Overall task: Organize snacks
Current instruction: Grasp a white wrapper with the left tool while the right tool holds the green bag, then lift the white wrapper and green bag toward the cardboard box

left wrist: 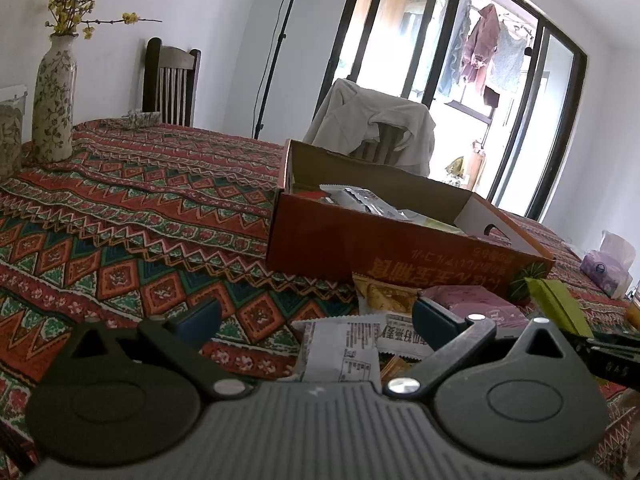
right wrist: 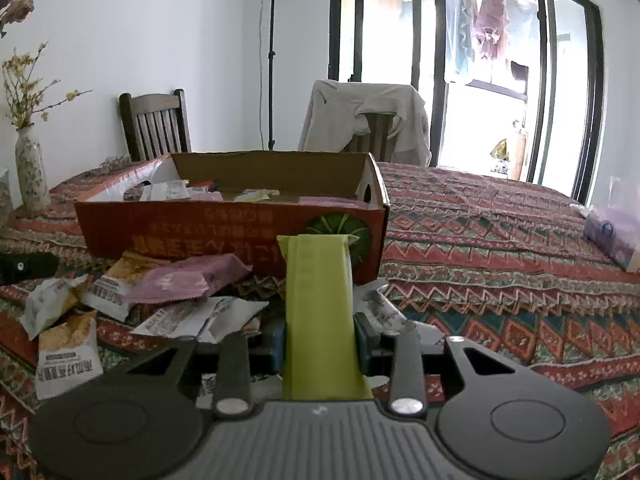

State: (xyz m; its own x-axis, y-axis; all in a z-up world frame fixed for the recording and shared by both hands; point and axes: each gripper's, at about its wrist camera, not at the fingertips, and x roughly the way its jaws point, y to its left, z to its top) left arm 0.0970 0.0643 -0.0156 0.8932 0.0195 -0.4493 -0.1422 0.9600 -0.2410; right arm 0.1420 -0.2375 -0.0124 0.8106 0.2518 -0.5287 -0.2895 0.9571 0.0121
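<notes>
While the right gripper [right wrist: 319, 346] is clenched on the long yellow-green plastic snack packet [right wrist: 318, 300], this packet points toward the near wall of the orange cardboard box [right wrist: 224, 232]. It looks light, soft and a little slippery, so a hold across its middle seems safest. The left gripper [left wrist: 316, 320] stands released over a white printed packet [left wrist: 340, 350]. On the patterned tablecloth [right wrist: 500, 240] I count about six loose packets left of the green one; one is a pink packet [right wrist: 188, 280].
</notes>
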